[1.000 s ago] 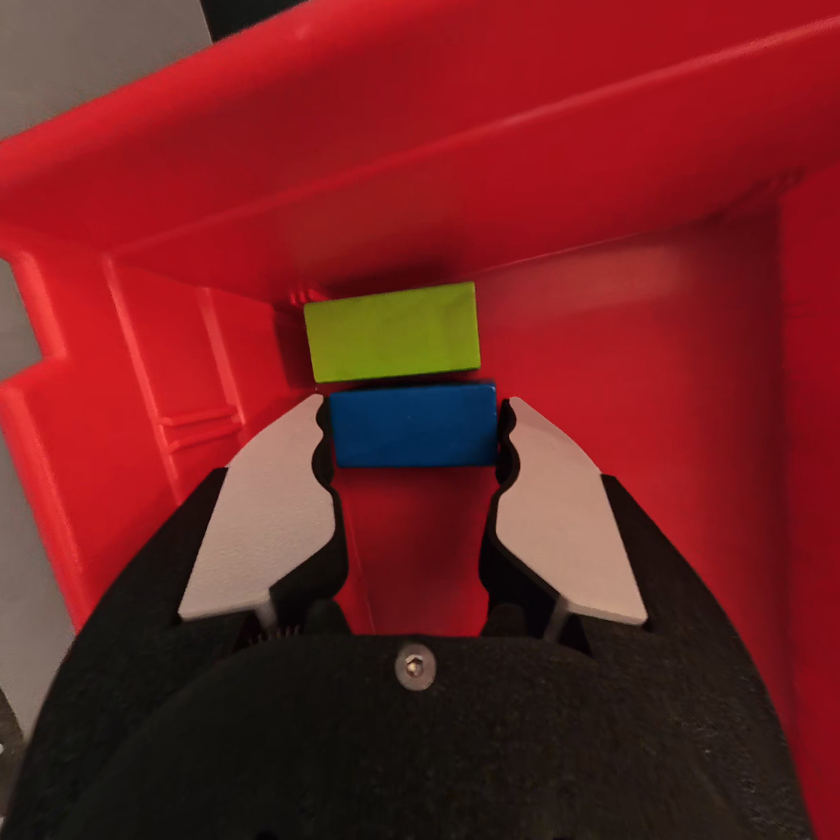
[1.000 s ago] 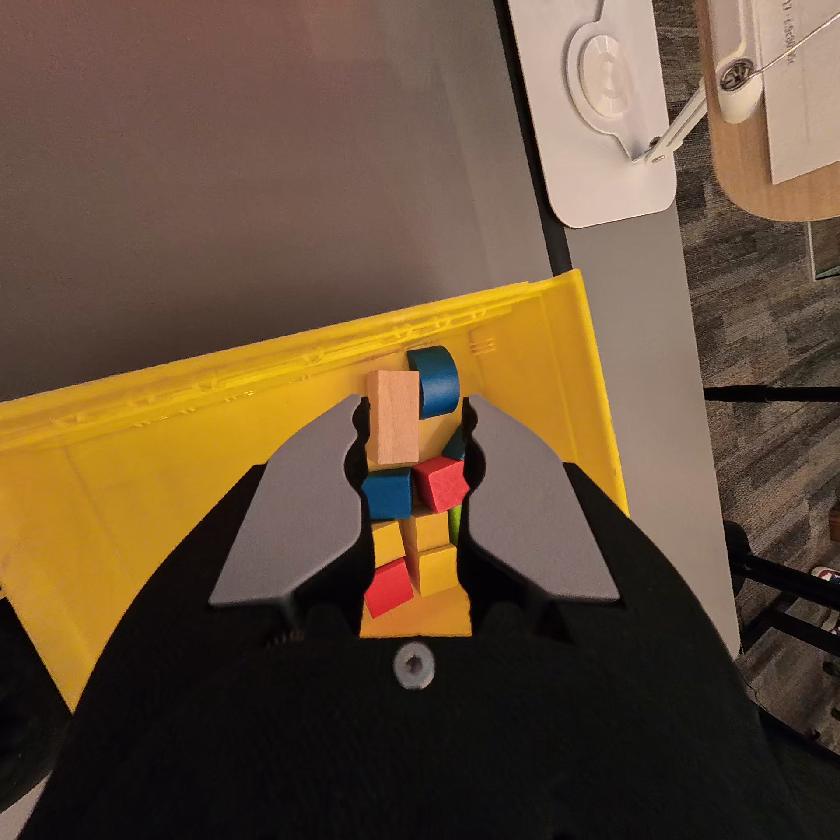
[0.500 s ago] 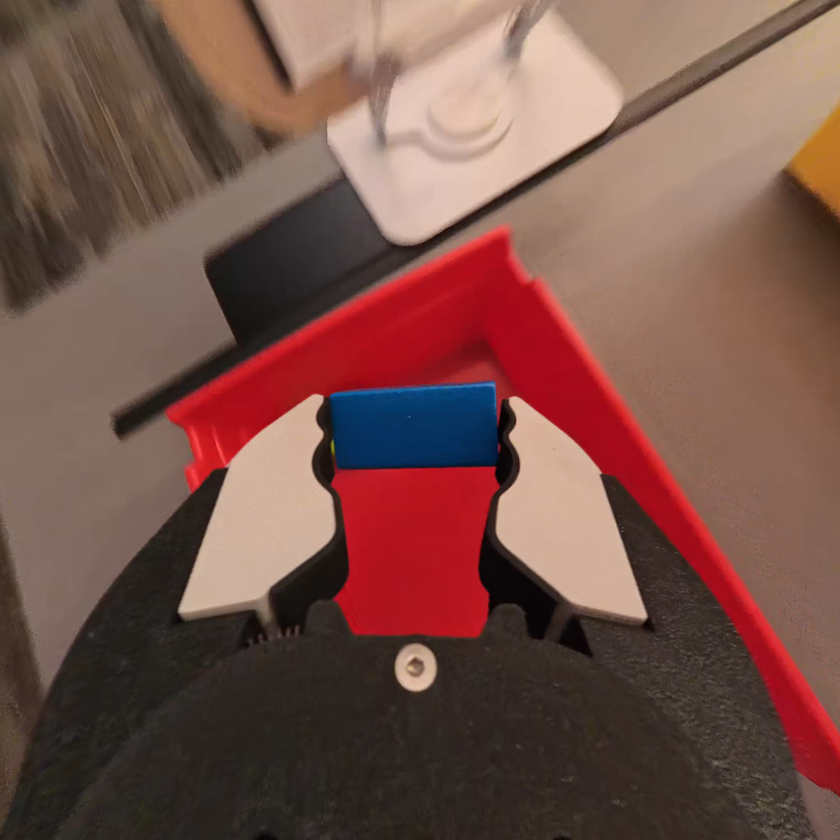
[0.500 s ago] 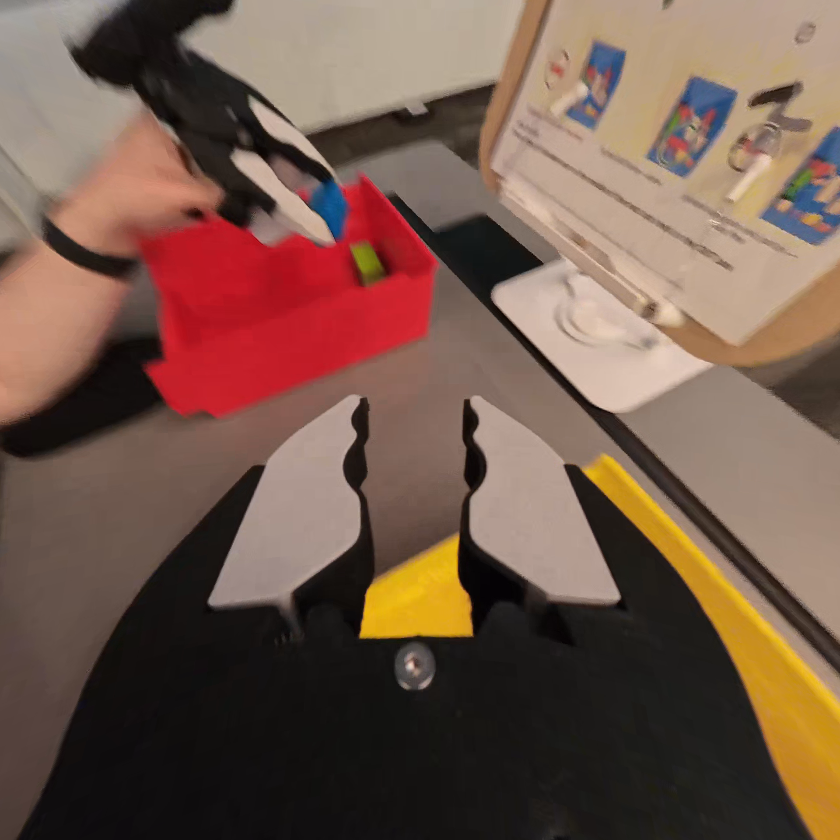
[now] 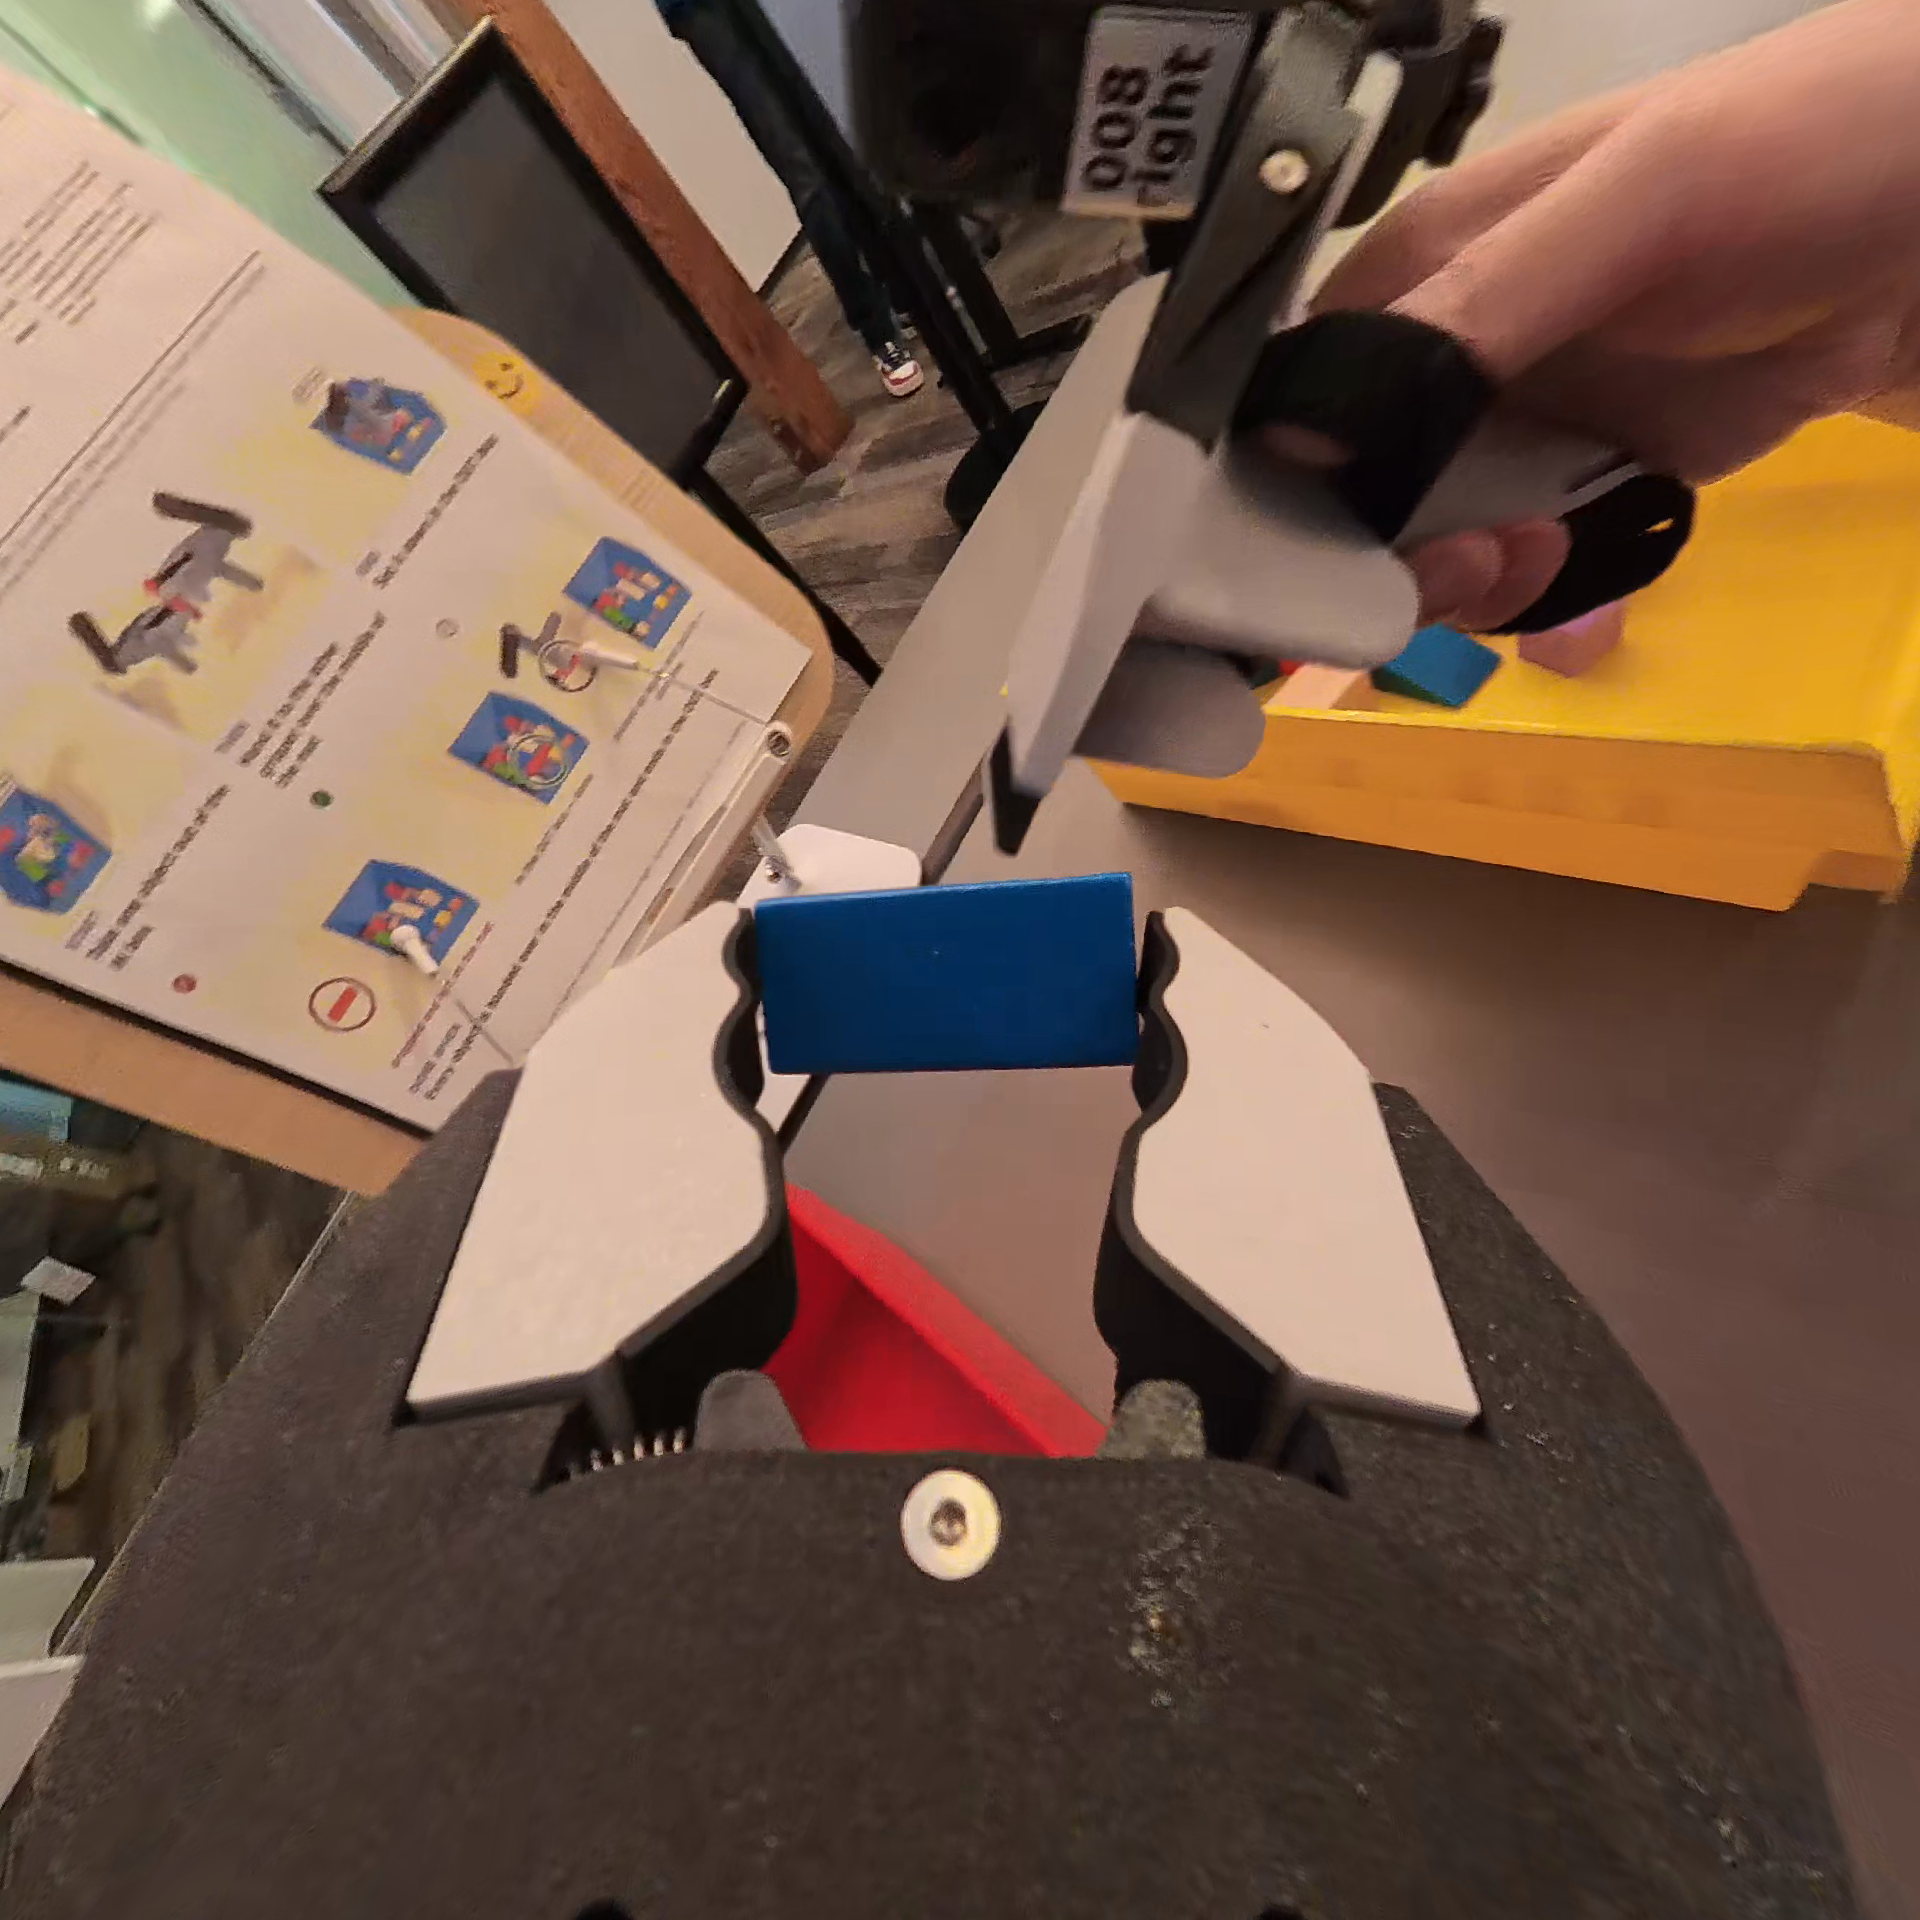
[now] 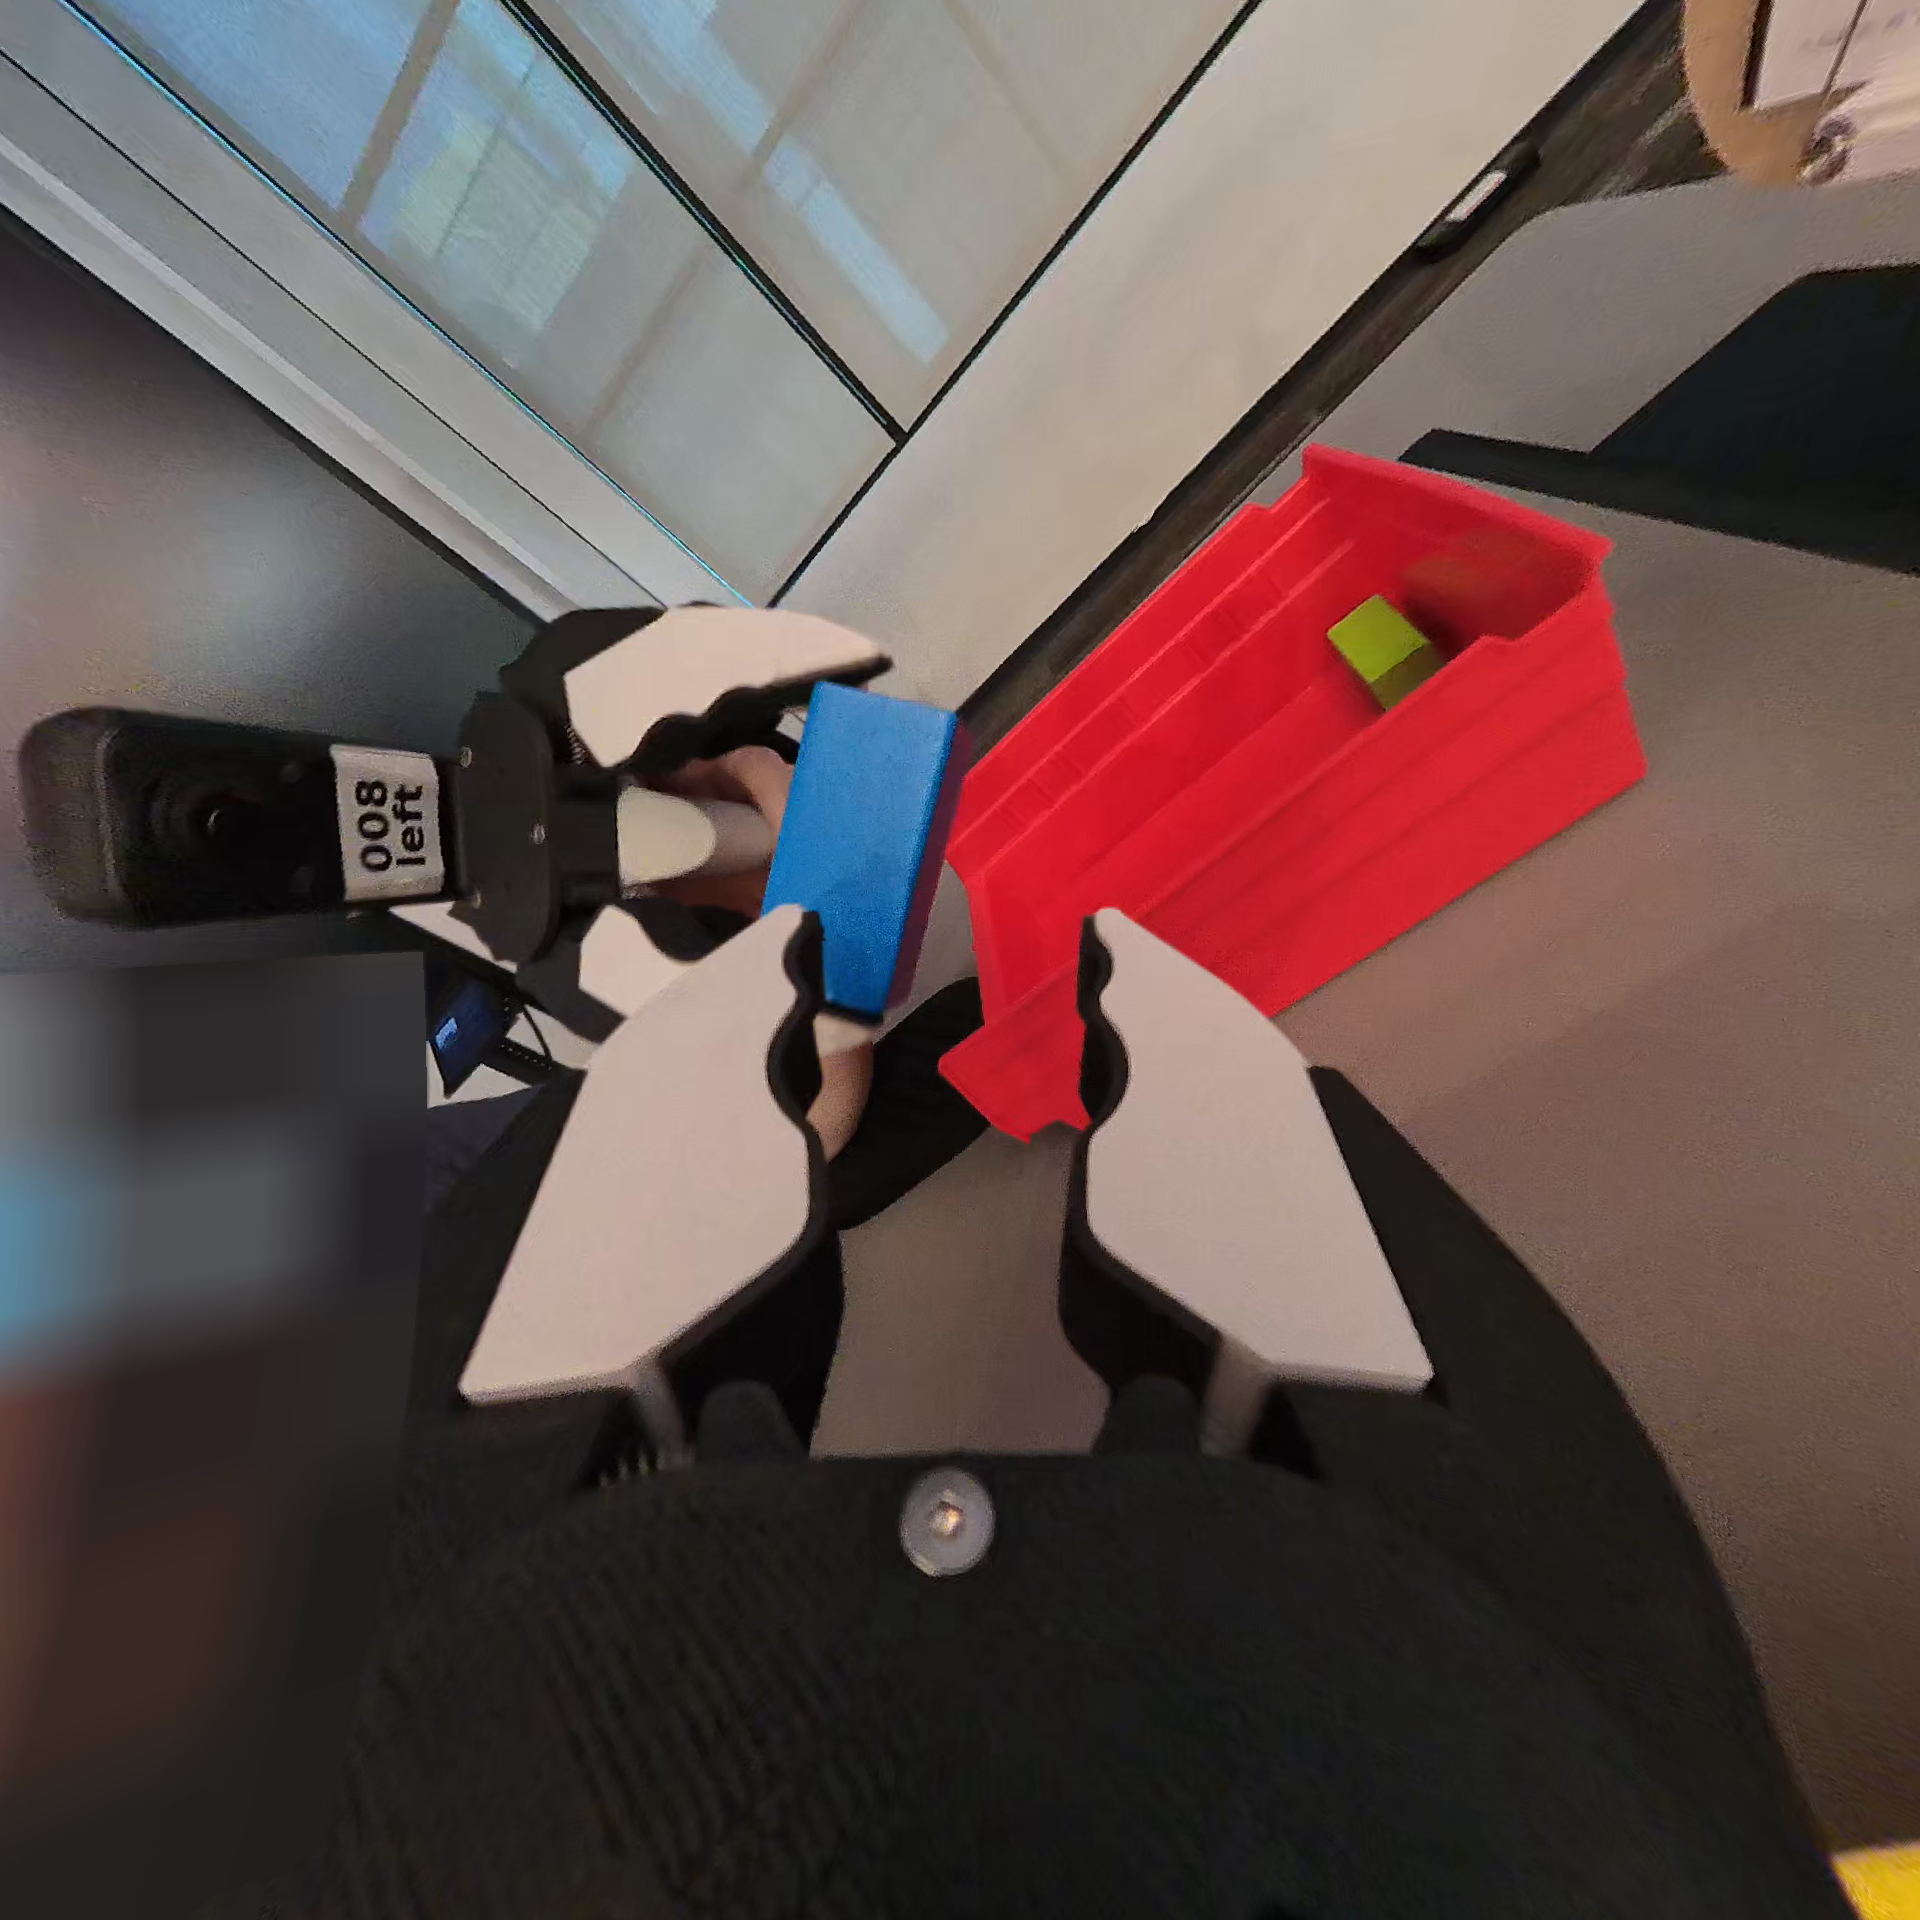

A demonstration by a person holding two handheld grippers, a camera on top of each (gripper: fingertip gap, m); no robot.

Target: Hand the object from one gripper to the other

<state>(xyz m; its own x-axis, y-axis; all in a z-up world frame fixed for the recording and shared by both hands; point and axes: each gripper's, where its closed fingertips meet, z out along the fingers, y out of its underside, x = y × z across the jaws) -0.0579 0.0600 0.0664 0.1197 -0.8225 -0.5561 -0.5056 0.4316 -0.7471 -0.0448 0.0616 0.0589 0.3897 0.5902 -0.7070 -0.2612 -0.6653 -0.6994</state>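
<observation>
Blue block (image 5: 943, 975): a smooth, flat rectangular piece held in mid-air above the grey table (image 5: 1558, 1143), pinched by its short ends.
Left gripper (image 5: 943, 977): pale wavy-edged fingers on a grainy black body, closed onto the block.
Right gripper (image 6: 943, 971): jaws spread and empty; its left fingertip sits just beside the block's lower end, contact unclear.
Red bin (image 6: 1351, 831): ribbed plastic, open-topped, a lime-green block (image 6: 1382, 649) in its far corner.
Yellow bin (image 5: 1558, 790): partly hidden by the right gripper and the hand (image 5: 1662, 260) holding it; its contents are blurred.
Open room: bare table between the two bins.
</observation>
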